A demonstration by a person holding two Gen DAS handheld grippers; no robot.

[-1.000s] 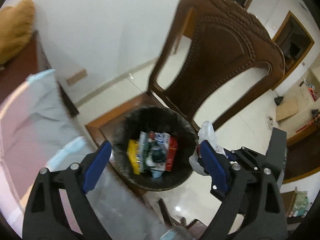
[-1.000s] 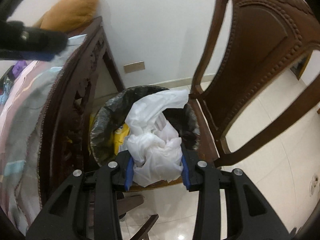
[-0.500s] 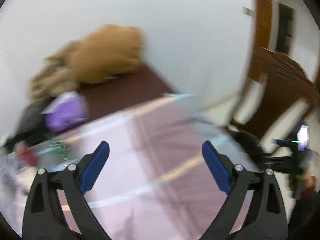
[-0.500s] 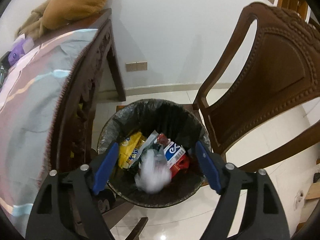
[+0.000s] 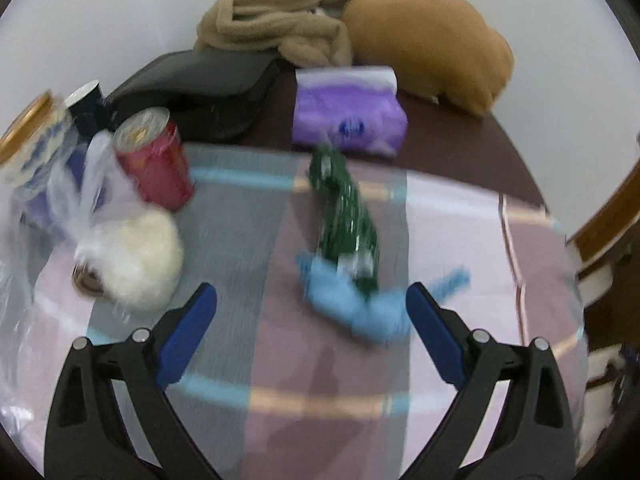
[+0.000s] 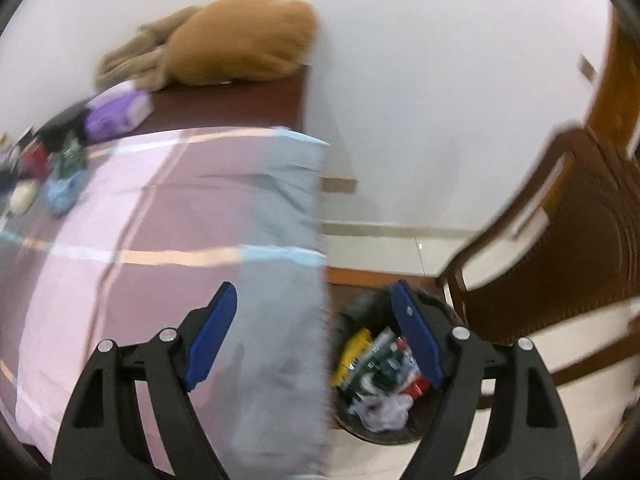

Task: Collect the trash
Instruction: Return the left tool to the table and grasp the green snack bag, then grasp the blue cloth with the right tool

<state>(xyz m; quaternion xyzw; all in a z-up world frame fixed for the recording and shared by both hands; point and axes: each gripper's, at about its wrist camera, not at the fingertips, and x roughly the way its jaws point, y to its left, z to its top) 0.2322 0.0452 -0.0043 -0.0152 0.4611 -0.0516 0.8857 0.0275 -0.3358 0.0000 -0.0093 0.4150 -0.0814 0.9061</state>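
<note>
In the left wrist view my left gripper point(image 5: 308, 332) is open and empty above the table's striped cloth point(image 5: 248, 360). Just beyond it lie a crumpled blue mask point(image 5: 352, 300) and a green wrapper point(image 5: 344, 208). A red can point(image 5: 154, 160) and a clear bag with a white lump point(image 5: 132, 248) are to the left. In the right wrist view my right gripper point(image 6: 316, 340) is open and empty over the table edge. The black-lined trash bin point(image 6: 380, 368) stands on the floor below, holding wrappers and the white plastic bag point(image 6: 380, 408).
A purple tissue pack point(image 5: 348, 112), a black case point(image 5: 200, 84), tan cloths point(image 5: 360, 20) and a blue-white cup point(image 5: 32, 140) sit further back on the table. A carved wooden chair point(image 6: 568, 240) stands right of the bin, against a white wall.
My right gripper opened and dropped the white plastic bag into the bin, then swung left toward the table. My left gripper swung from the bin to the table's trash.
</note>
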